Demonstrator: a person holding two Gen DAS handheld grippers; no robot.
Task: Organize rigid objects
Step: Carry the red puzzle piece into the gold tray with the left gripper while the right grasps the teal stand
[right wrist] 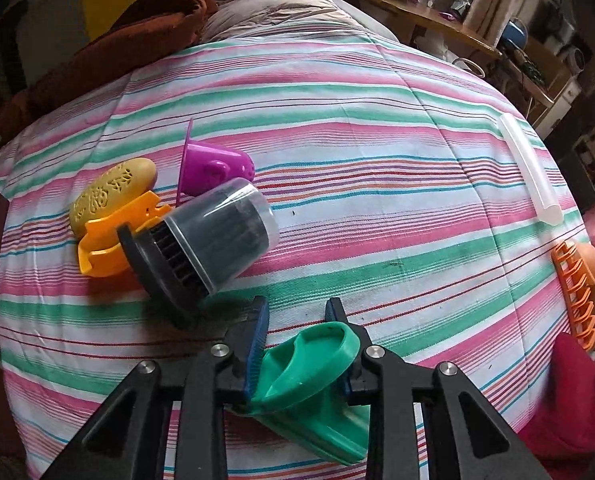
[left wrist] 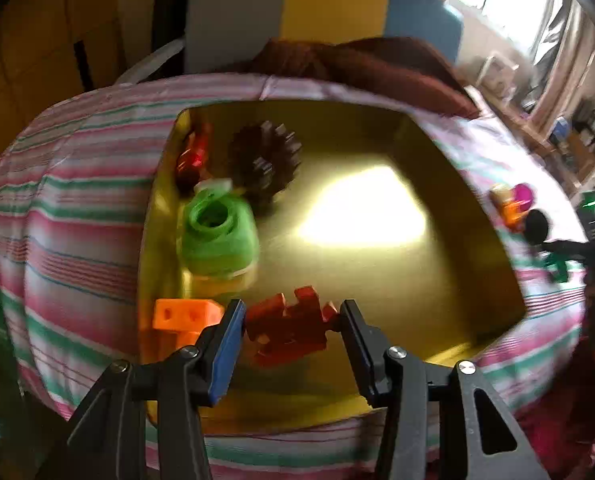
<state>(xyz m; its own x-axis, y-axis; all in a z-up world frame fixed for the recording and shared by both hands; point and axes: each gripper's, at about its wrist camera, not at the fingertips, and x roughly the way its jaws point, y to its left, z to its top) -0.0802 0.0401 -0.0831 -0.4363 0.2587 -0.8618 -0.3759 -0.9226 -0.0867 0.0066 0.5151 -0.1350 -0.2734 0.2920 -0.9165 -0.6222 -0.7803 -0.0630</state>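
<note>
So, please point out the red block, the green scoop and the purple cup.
red block (left wrist: 287,326), left wrist view, its middle face.
green scoop (right wrist: 317,356), right wrist view, its bowl.
purple cup (right wrist: 217,170), right wrist view, its side wall.

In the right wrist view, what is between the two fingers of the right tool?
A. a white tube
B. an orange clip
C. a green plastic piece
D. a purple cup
C: the right tool is shut on the green plastic piece, while the purple cup, the orange clip and the white tube lie apart on the striped cover.
</note>
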